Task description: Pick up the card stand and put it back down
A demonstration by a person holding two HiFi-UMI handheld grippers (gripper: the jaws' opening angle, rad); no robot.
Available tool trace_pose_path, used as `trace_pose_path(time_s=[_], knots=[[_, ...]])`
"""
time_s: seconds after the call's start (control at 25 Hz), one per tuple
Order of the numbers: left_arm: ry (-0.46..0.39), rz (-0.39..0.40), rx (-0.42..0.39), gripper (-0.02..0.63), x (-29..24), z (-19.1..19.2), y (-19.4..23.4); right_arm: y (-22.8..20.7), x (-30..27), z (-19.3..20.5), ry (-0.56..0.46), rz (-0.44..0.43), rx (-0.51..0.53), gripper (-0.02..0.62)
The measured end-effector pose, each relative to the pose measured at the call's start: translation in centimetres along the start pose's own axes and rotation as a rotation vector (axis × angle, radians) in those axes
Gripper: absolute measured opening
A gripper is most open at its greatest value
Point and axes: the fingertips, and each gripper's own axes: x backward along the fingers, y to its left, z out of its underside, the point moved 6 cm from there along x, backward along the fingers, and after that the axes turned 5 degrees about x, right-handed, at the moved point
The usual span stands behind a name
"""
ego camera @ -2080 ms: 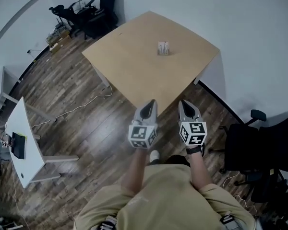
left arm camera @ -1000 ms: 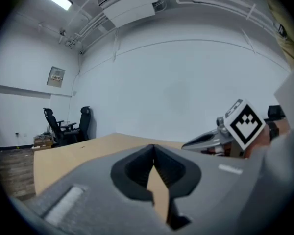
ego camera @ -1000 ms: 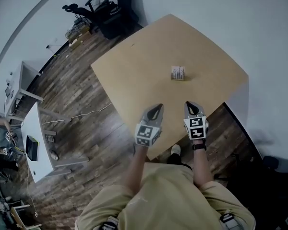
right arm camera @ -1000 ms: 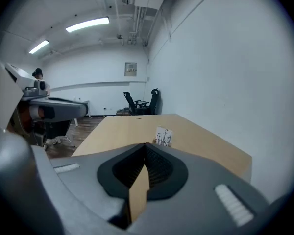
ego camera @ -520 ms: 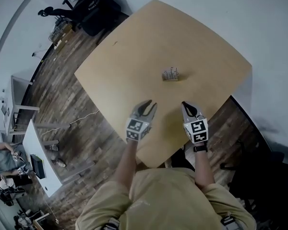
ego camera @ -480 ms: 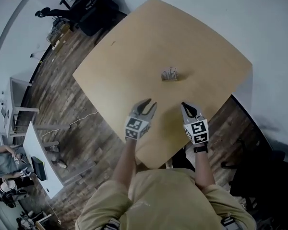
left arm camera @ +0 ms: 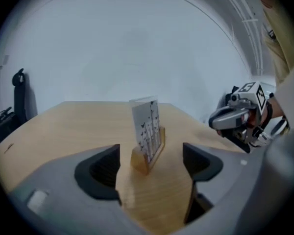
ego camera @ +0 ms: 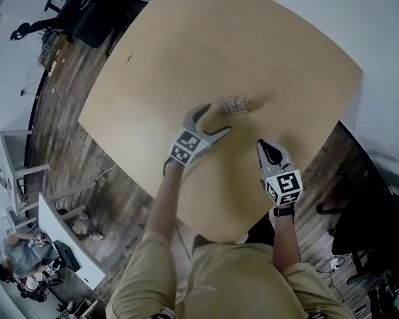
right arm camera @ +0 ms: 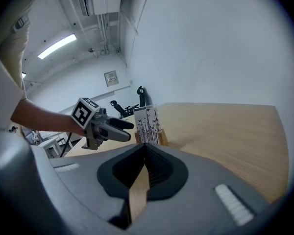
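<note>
Wooden card stand [ego camera: 234, 105] sits upright on the counter [ego camera: 186, 45], just ahead of my left hand-held gripper [ego camera: 215, 119], whose empty jaws have just been opening, the stand's long axis roughly along their gap; my right hand-held gripper [ego camera: 265, 145], closed, lies farther off.

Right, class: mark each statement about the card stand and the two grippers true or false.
1. The card stand is upright on the table. True.
2. The left gripper is shut on the card stand. False: its jaws have just been opening and are wide apart, with the card stand just ahead of them, untouched.
3. The right gripper is shut and empty. True.
4. The right gripper is nearer the card stand than the left gripper. False: the left gripper is nearer.
</note>
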Motion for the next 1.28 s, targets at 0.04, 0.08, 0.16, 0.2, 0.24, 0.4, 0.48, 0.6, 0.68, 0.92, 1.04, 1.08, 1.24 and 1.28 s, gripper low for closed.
trace_pose_path(time_s=[0.04,0.08,0.16,0.2,0.24,0.4,0.48,0.6,0.68,0.92,1.04,1.08,1.24,1.28], knots=[[0.007,0.02,-0.007,0.393,-0.8,-0.1,0.6,-0.1,-0.4,-0.2,-0.004,0.006,-0.005,0.003],[0.007,0.042,-0.014,0.393,-1.6,-0.3,1.1,-0.3,-0.8,-0.5,-0.007,0.01,-0.007,0.003],[0.011,0.084,-0.047,0.391,-3.4,-0.8,1.8,-0.7,-1.7,-1.3,-0.017,0.013,0.005,0.003],[0.022,0.101,-0.069,0.39,-4.3,-0.9,2.1,-1.0,-2.1,-1.6,-0.019,0.014,0.017,0.003],[0.035,0.115,-0.09,0.383,-5.2,-0.9,2.2,-1.2,-2.5,-1.8,-0.019,0.016,0.029,0.003],[0.076,0.149,-0.155,0.263,-7.8,-0.4,2.0,-1.7,-3.2,-1.8,-0.017,0.027,0.039,0.003],[0.083,0.153,-0.174,0.165,-8.3,-0.3,1.9,-1.6,-3.3,-1.8,-0.016,0.036,0.033,0.003],[0.095,0.153,-0.17,0.111,-8.2,0.0,1.7,-0.9,-3.1,-1.8,-0.009,0.042,0.023,0.003],[0.112,0.149,-0.167,0.104,-8.0,0.3,1.4,-0.5,-2.8,-2.0,-0.009,0.041,0.023,0.003],[0.113,0.102,-0.099,0.098,-5.4,-0.1,-0.6,0.3,-0.9,-4.3,-0.051,0.031,0.053,0.003],[0.071,0.058,-0.038,0.098,-3.0,-1.1,-2.8,0.8,0.8,-5.7,-0.086,0.024,0.073,0.003],[0.055,0.044,-0.021,0.098,-2.0,-1.5,-3.8,1.1,1.6,-6.2,-0.098,0.021,0.078,0.003],[0.004,-0.026,0.009,0.098,2.3,-3.2,-8.7,2.8,5.5,-8.2,-0.143,0.0,0.1,0.003],[-0.008,-0.049,0.012,0.098,3.4,-3.7,-9.9,3.3,6.8,-8.6,-0.155,-0.007,0.105,0.003]])
